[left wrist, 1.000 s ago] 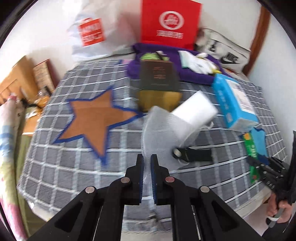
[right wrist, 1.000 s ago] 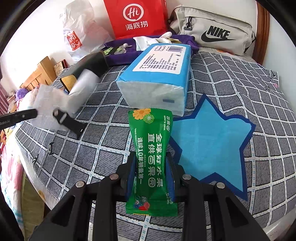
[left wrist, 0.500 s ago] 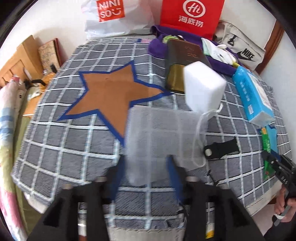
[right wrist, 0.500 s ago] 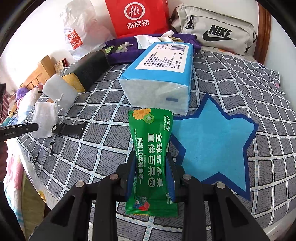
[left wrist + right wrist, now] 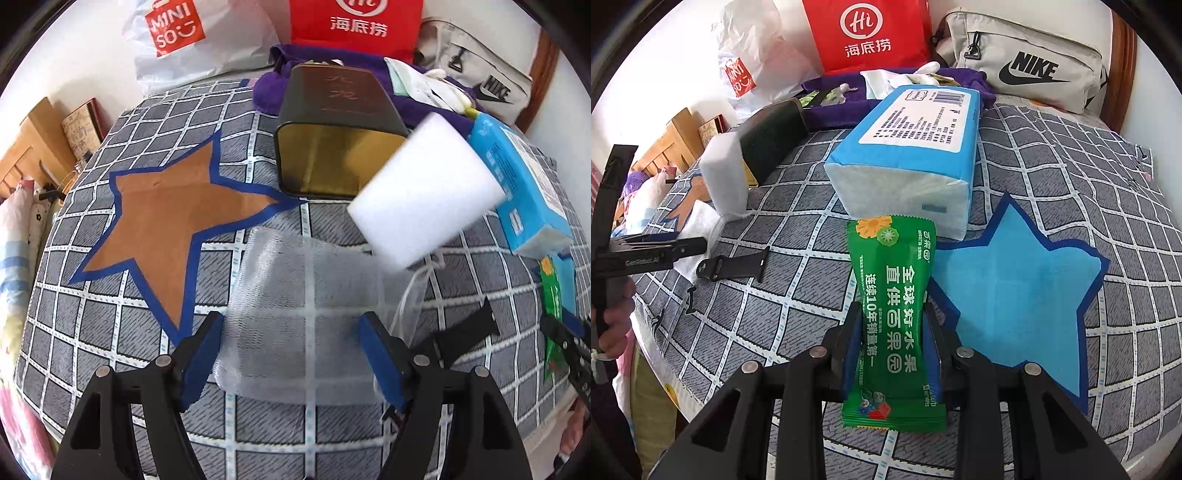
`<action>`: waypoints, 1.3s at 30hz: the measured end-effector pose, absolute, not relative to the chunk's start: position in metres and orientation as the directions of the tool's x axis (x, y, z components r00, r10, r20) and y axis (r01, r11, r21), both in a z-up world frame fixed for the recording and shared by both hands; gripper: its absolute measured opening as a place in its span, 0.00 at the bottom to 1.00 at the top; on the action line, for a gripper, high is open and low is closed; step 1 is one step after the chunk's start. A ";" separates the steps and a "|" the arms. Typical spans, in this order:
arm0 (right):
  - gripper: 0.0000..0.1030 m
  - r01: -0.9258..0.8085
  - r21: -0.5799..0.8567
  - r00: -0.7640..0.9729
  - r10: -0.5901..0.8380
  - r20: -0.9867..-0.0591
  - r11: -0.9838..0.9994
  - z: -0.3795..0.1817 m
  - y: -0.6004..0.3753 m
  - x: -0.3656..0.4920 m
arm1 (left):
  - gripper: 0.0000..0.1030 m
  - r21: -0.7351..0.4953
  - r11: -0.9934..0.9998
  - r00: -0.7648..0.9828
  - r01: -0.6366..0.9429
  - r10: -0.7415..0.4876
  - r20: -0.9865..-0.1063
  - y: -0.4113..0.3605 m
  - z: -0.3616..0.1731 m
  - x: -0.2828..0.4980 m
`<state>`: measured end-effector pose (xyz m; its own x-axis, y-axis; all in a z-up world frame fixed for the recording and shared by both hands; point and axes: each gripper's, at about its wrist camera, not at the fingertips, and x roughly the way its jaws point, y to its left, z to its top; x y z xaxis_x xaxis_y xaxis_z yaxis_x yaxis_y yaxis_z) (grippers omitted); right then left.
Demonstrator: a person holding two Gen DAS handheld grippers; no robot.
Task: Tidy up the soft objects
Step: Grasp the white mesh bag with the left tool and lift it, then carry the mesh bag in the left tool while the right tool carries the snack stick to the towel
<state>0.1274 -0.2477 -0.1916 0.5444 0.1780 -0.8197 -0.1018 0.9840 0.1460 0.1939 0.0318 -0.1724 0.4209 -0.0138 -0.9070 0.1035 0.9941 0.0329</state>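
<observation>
My left gripper (image 5: 293, 356) is open, its jaws wide on either side of a sheer white mesh bag (image 5: 310, 306) lying flat on the checked cloth. A white foam block (image 5: 424, 188) sits tilted just beyond the bag. My right gripper (image 5: 892, 354) is shut on a green snack packet (image 5: 894, 314), held just above the cloth beside the blue star patch (image 5: 1015, 291). A blue tissue pack (image 5: 916, 147) lies right behind the packet. The brown star patch (image 5: 177, 206) is left of the mesh bag.
A dark tin box (image 5: 332, 129) lies on its side behind the foam block. A black strap (image 5: 735, 266) lies on the cloth. Purple cloth (image 5: 269, 92), a red bag (image 5: 354, 26), a white Miniso bag (image 5: 192, 40) and a grey Nike pouch (image 5: 1027, 70) line the back.
My left gripper opened and let go of the mesh bag, which now lies flat on the cloth. The foam block came to rest behind it. My right gripper has not moved.
</observation>
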 end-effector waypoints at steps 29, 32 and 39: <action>0.30 -0.146 0.136 0.648 0.198 -0.735 0.980 -0.111 -0.245 0.107 | 0.07 0.003 0.992 0.567 0.128 -0.071 -0.821 0.048 -0.076 0.172; 0.30 -0.148 0.136 0.666 0.200 -0.719 0.980 -0.096 -0.247 0.113 | 0.07 0.003 0.992 0.582 0.122 -0.069 -0.810 0.048 -0.064 0.177; 0.30 -0.151 0.128 0.697 0.197 -0.690 0.980 -0.063 -0.254 0.142 | 0.07 0.009 0.995 0.604 0.104 -0.056 -0.795 0.044 -0.038 0.202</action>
<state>0.1415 -0.2542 -0.0629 0.6968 0.1973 -0.6896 -0.1511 0.9802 0.1278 0.2016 0.0439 -0.0377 0.6035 -0.0563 -0.7954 0.1040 0.9945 0.0085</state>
